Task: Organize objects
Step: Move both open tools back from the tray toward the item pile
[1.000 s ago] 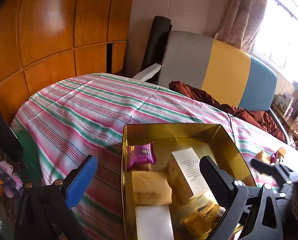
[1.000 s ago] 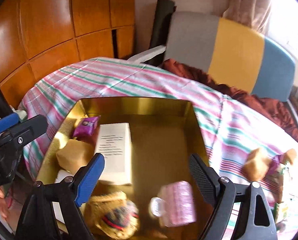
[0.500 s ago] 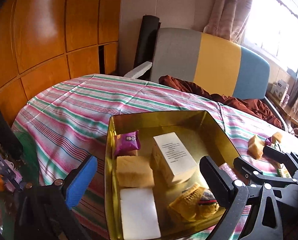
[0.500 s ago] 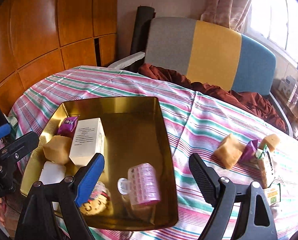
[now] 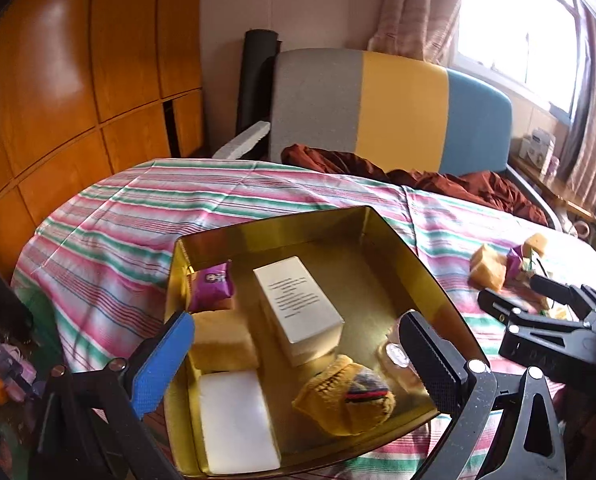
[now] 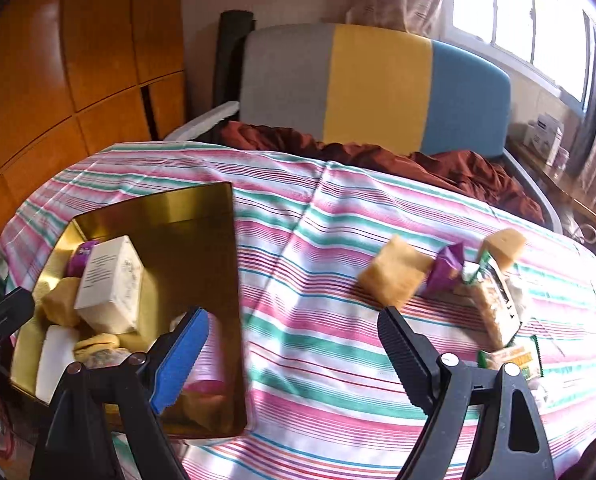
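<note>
1. Gold tin (image 5: 425,276) holds six things, maybe more: one white box (image 5: 298,304) in its middle.
2. Right of the tin: two sponges (image 6: 393,276), one purple packet (image 6: 445,268).
3. Left gripper (image 5: 298,360) and right gripper (image 6: 294,352) point downward, both released, empty.

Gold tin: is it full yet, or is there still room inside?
Partly full. The gold tin holds items along its left side and near end, including a white box; its far right floor is bare. Several items remain outside on the striped cloth.
</note>
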`<act>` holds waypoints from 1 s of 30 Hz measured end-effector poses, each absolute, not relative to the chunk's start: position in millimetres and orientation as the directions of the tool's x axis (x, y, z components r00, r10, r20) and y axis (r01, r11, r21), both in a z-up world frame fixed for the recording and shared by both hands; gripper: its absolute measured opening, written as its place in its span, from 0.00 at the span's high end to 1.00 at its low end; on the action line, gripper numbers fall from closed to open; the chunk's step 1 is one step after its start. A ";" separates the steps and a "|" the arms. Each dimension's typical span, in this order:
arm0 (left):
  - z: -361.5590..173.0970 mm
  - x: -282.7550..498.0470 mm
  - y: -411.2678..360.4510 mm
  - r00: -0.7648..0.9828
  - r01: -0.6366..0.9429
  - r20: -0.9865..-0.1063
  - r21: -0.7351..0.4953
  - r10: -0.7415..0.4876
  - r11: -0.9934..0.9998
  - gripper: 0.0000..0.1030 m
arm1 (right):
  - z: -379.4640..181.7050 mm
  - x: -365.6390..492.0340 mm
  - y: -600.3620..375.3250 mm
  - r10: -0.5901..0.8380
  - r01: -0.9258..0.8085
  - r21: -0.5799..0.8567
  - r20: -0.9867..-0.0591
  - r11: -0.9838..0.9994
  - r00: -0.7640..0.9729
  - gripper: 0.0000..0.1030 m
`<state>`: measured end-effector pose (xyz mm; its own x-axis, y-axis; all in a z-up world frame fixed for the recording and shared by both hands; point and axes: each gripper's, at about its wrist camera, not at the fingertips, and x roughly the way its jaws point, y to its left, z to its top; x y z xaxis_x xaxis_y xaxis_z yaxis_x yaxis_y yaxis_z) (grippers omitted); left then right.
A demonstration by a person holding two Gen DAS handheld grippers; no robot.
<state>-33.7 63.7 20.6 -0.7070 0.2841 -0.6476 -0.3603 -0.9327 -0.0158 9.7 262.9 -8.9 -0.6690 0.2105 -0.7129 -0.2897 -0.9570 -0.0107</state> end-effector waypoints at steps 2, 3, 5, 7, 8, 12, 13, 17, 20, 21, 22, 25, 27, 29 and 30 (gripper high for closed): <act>20.9 -31.9 70.3 -0.702 -0.377 -0.649 -0.010 0.293 -0.926 0.00 | -9.8 14.1 275.5 0.226 -0.313 -0.010 -0.715 -0.950 -0.662 0.15; 21.1 -31.0 73.8 -0.699 -0.387 -0.649 -0.010 0.300 -0.922 0.00 | -10.1 16.4 282.2 0.233 -0.324 -0.010 -0.715 -0.946 -0.659 0.15; 21.2 -29.9 81.0 -0.692 -0.402 -0.653 -0.006 0.308 -0.916 0.00 | -9.9 20.3 296.2 0.246 -0.347 -0.006 -0.717 -0.938 -0.652 0.14; 22.2 -28.6 87.4 -0.685 -0.420 -0.653 -0.006 0.322 -0.907 0.00 | -8.7 24.2 308.4 0.262 -0.371 -0.006 -0.718 -0.929 -0.645 0.15; 22.6 -27.4 92.2 -0.681 -0.433 -0.654 -0.002 0.329 -0.901 0.00 | -7.6 26.2 314.7 0.271 -0.383 -0.006 -0.717 -0.924 -0.642 0.15; 22.8 -22.3 110.0 -0.664 -0.479 -0.658 0.009 0.355 -0.878 0.00 | -1.5 37.6 347.3 0.304 -0.435 -0.002 -0.719 -0.900 -0.625 0.15; 22.8 -20.7 114.5 -0.656 -0.494 -0.660 0.007 0.367 -0.870 0.00 | 0.3 41.1 356.6 0.312 -0.449 0.000 -0.719 -0.893 -0.621 0.15; 22.6 -15.6 130.6 -0.613 -0.557 -0.667 -0.016 0.424 -0.830 0.00 | 5.6 56.5 394.3 0.350 -0.511 0.004 -0.723 -0.860 -0.595 0.14; 21.7 -13.3 143.6 -0.568 -0.599 -0.682 -0.042 0.461 -0.799 0.00 | 7.8 69.0 425.9 0.370 -0.560 0.021 -0.730 -0.828 -0.574 0.15; 21.3 -13.4 147.1 -0.555 -0.609 -0.684 -0.053 0.473 -0.791 0.00 | 7.6 73.6 438.5 0.381 -0.581 0.023 -0.734 -0.814 -0.562 0.14; 21.0 -12.3 150.9 -0.544 -0.618 -0.687 -0.060 0.482 -0.784 0.00 | 7.0 78.6 451.0 0.392 -0.601 0.025 -0.736 -0.799 -0.552 0.15; 19.2 -10.3 165.3 -0.512 -0.648 -0.698 -0.067 0.500 -0.758 0.00 | -0.1 94.4 490.2 0.425 -0.672 0.040 -0.746 -0.740 -0.512 0.14; 16.8 -9.1 176.2 -0.488 -0.670 -0.707 -0.071 0.511 -0.739 0.00 | -9.9 107.2 515.2 0.426 -0.727 0.083 -0.763 -0.682 -0.486 0.15; 12.6 -6.9 192.0 -0.457 -0.693 -0.723 -0.076 0.518 -0.717 0.00 | -24.8 121.1 538.8 0.385 -0.789 0.168 -0.801 -0.591 -0.459 0.14; 10.8 -5.7 199.2 -0.441 -0.706 -0.728 -0.081 0.526 -0.704 0.00 | -31.3 125.2 547.7 0.356 -0.810 0.203 -0.821 -0.550 -0.447 0.14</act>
<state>-5.7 199.2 10.8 -0.4407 0.5258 -0.7275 -0.7060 -0.7036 -0.0808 125.2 547.7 -31.3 -0.4473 0.3555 -0.8207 -0.8101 -0.5500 0.2033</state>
